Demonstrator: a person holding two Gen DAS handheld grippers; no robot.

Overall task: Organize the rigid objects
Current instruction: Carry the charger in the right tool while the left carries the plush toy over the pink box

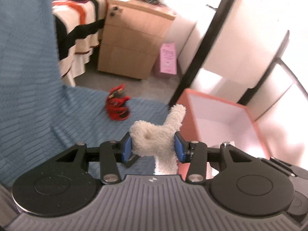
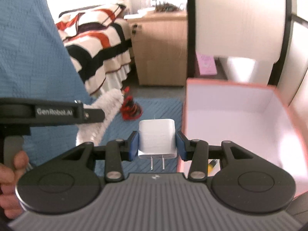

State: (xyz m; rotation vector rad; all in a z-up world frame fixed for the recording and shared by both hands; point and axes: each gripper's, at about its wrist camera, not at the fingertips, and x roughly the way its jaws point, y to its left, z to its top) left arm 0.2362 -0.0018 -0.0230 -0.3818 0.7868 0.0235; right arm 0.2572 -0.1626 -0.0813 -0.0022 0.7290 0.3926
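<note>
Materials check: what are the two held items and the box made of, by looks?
Fluffy white toy: plush fabric, looped fuzzy pile. White charger: apparently hard plastic, smooth matte shell, two metal prongs. Pink box: probably cardboard, thin flat walls, plain white inside.

The blanket [image 1: 38, 105] was blue with a ribbed weave. The plush toy [image 1: 154, 136] was cream, the charger [image 2: 156, 136] white, the gripper pads [image 1: 126, 148] blue. The box [image 2: 240, 115] was salmon outside, white within. A red-and-black toy [image 1: 117, 105] lay on the blue. The bedspread [image 2: 100, 48] wore cream, black and orange stripes.
</note>
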